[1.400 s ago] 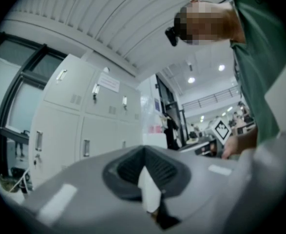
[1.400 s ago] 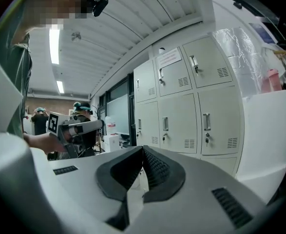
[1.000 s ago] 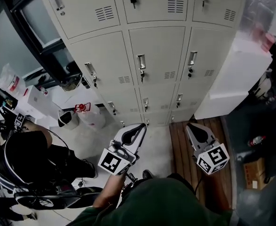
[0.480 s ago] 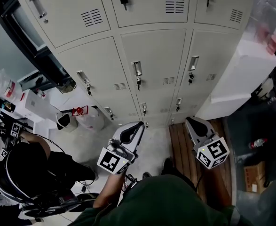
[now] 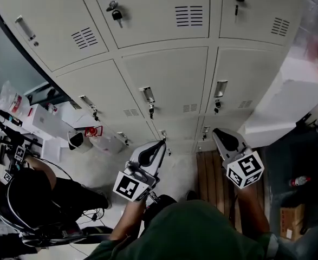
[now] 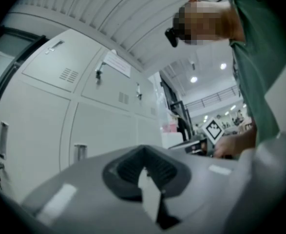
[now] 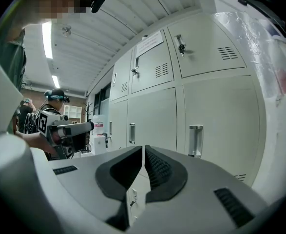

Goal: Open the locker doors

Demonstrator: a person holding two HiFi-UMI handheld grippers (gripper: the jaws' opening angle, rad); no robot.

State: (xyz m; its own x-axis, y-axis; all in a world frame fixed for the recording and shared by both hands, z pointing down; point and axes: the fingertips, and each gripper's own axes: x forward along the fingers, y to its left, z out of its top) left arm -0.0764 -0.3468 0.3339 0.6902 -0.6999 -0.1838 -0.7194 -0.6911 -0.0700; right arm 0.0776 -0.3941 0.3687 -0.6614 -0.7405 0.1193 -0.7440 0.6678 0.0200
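A bank of beige lockers (image 5: 169, 80) fills the upper head view, every door closed. Metal handles show on the middle door (image 5: 148, 95) and the right door (image 5: 220, 88). My left gripper (image 5: 159, 145) is shut and empty, short of the lower doors and touching none. My right gripper (image 5: 218, 133) is also shut and empty, beside it. In the left gripper view the left gripper (image 6: 143, 152) points at the lockers (image 6: 99, 130). In the right gripper view the right gripper (image 7: 143, 152) faces a door handle (image 7: 195, 140).
A person in black (image 5: 28, 188) is low at the left, near a white bag (image 5: 102, 137). A white cabinet (image 5: 289, 102) stands right of the lockers. Wooden slats (image 5: 213, 172) cover the floor below my right gripper. A bottle (image 5: 299, 181) and a cardboard box (image 5: 291, 221) lie far right.
The lockers have grown larger and slid down the head view as I moved toward them. Both grippers went along with me, still shut and side by side.
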